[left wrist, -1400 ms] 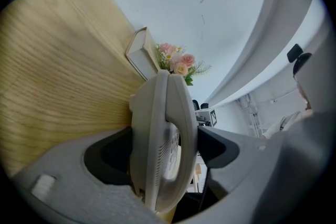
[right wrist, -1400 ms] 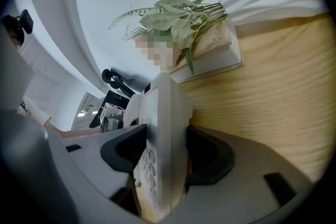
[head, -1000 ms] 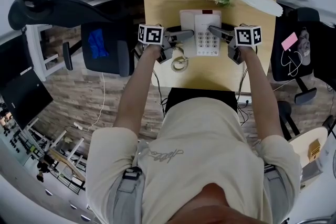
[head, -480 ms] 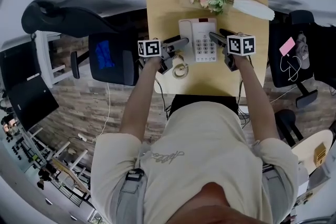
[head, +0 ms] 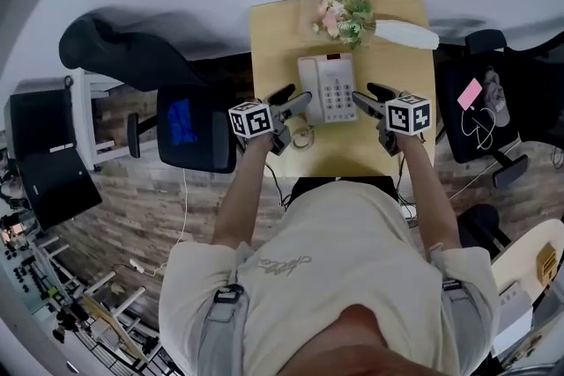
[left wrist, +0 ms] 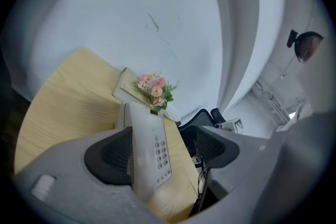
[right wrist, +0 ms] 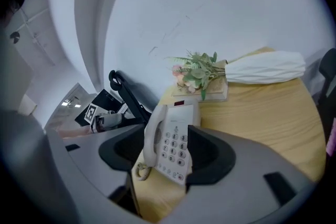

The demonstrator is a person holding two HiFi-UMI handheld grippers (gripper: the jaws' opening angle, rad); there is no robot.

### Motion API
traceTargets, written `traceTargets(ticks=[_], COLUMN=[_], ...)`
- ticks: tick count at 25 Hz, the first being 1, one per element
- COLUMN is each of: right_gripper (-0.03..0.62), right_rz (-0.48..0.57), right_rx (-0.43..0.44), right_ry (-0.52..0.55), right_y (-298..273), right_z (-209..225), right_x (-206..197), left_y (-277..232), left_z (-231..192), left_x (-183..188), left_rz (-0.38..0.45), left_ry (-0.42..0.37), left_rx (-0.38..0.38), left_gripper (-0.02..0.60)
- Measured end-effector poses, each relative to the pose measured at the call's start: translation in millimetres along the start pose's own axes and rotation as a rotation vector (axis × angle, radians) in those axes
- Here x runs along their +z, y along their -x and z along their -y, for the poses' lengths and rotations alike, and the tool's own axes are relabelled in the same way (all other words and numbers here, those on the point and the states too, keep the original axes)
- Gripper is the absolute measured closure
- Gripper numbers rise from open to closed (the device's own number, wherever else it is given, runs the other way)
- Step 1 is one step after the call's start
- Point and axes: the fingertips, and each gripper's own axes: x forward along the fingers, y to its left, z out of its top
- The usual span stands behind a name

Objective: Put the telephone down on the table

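Note:
The white telephone (head: 326, 88) lies flat on the pale wooden table (head: 388, 145), handset on its cradle at the left and its coiled cord (head: 302, 136) by the front left corner. My left gripper (head: 293, 101) hovers just left of the phone, open and clear of it. At the phone's right, my right gripper (head: 368, 99) is also open, with nothing between its pads. In the left gripper view the phone (left wrist: 149, 149) shows beyond the wide-apart jaws of the gripper (left wrist: 165, 152). The right gripper view likewise has the phone (right wrist: 173, 139) lying past the spread jaws of the gripper (right wrist: 165, 152).
A flower bunch (head: 339, 13) in a white wrap (head: 405, 33) lies on a book at the table's far edge. A black office chair (head: 189, 114) stands left of the table. Another chair (head: 476, 101), with a pink item and cables on it, stands at the right.
Both grippers have drawn back from the telephone's sides and risen above the table. The telephone stays where it lay. The head camera now sees the table from farther off.

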Motion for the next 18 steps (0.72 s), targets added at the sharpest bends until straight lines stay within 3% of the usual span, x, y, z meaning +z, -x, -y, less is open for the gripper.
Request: traceTargets(ticks=[12, 18], right_gripper=[0.387, 0.547], right_rz=[0.103, 0.195], right_rx=[0.044, 0.003], right_ry=[0.159, 0.249], right_y=[68, 95], right_z=[-65, -89], right_x=[25, 51], left_y=[11, 20], left_z=[95, 138], left_x=[27, 40], left_rz=[0.039, 0.06], left_ry=[-0.315, -0.466], left_rx=[-0.038, -0.041], left_gripper=[0.19, 0.207])
